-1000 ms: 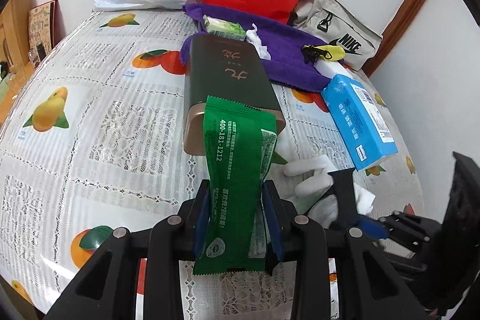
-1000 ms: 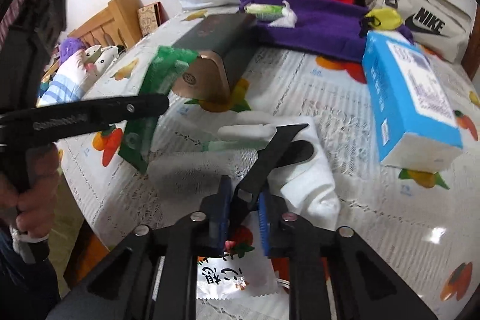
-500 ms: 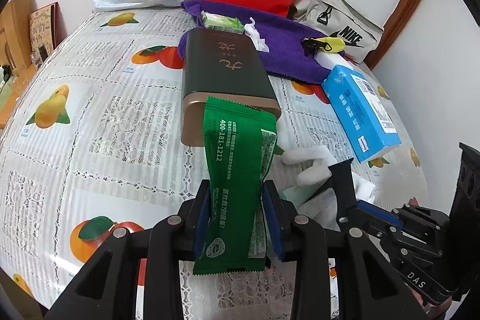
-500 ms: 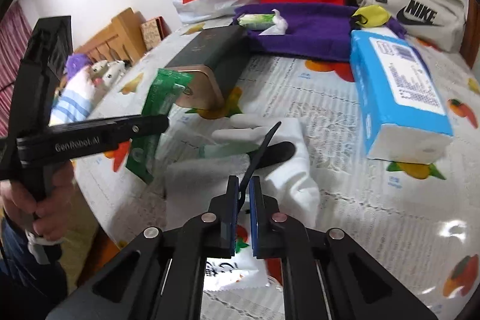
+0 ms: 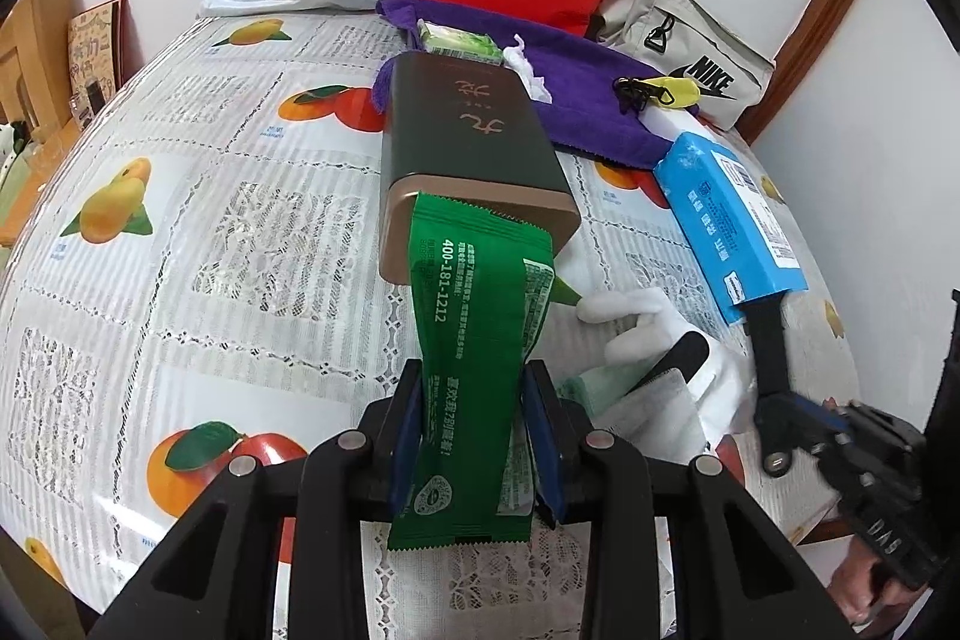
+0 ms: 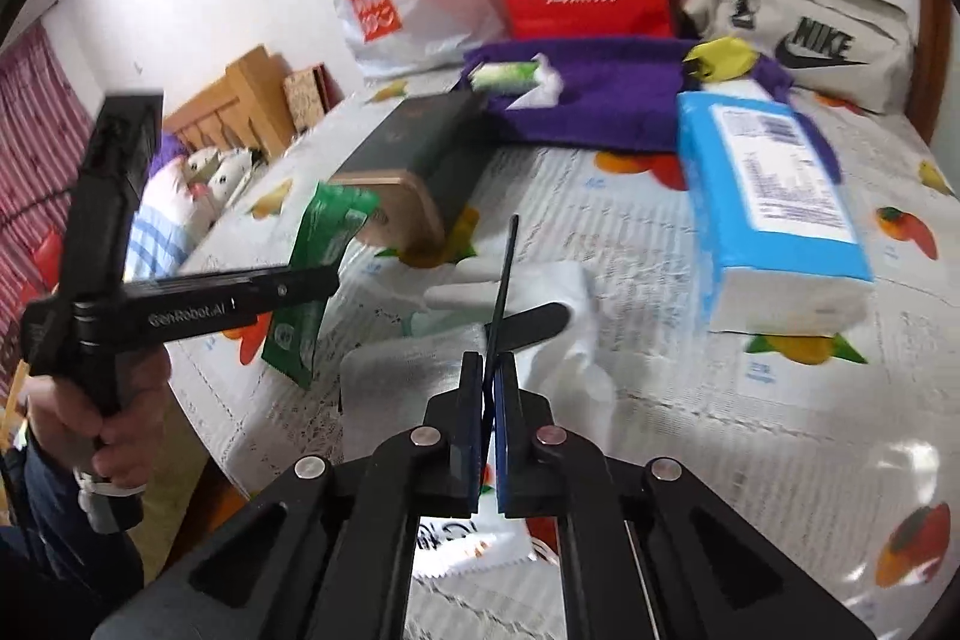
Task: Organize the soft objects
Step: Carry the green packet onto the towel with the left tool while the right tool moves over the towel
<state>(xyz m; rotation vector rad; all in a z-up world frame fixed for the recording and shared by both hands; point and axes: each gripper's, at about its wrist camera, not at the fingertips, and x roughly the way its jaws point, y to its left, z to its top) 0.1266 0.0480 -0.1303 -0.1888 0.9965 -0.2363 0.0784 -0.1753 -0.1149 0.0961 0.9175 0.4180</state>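
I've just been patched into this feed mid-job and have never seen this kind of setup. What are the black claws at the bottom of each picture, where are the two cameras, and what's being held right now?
There is no robot here. A person holds a hand-held two-finger gripper in each hand, and each one carries a wide-angle camera looking forward along its fingers. That is why black claws fill the bottom of both pictures.

In the left camera's picture, the left gripper is clamped on a green packet. In the right camera's picture, the right gripper is shut on a thin black strip, seen edge-on; what the strip is I cannot tell.

Everything sits on a table with a fruit-print cover: a dark box, a blue tissue pack, a white glove, a purple cloth, and three bags along the wall.
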